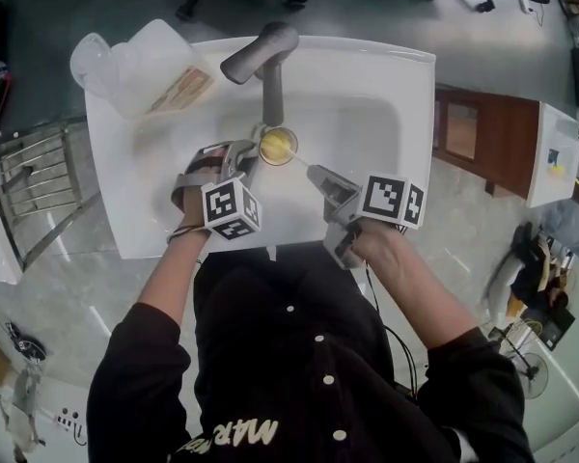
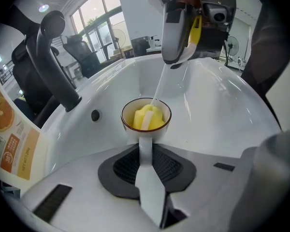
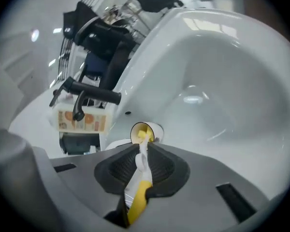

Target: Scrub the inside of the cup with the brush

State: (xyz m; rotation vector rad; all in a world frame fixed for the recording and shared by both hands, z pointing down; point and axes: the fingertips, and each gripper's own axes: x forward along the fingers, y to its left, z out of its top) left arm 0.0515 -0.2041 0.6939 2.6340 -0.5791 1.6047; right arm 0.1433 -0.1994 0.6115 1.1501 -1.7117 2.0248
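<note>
Steadily, my left hand-held gripper (image 1: 253, 154) pinching the cup (image 2: 129, 114) by its handle over the sink (image 1: 386, 104), I should twist the brush (image 3: 140, 192), clamped in my right hand-held gripper (image 1: 320, 176), so its sponge (image 2: 153, 119) rubs the whole inner wall.

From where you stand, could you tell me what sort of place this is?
Probably an office or lab: a white sink with a grey faucet, wheeled office chairs beyond it, a wooden cabinet beside it.

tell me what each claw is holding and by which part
Left claw: the cup, by its handle. Right claw: the brush, by its handle's yellow end.
</note>
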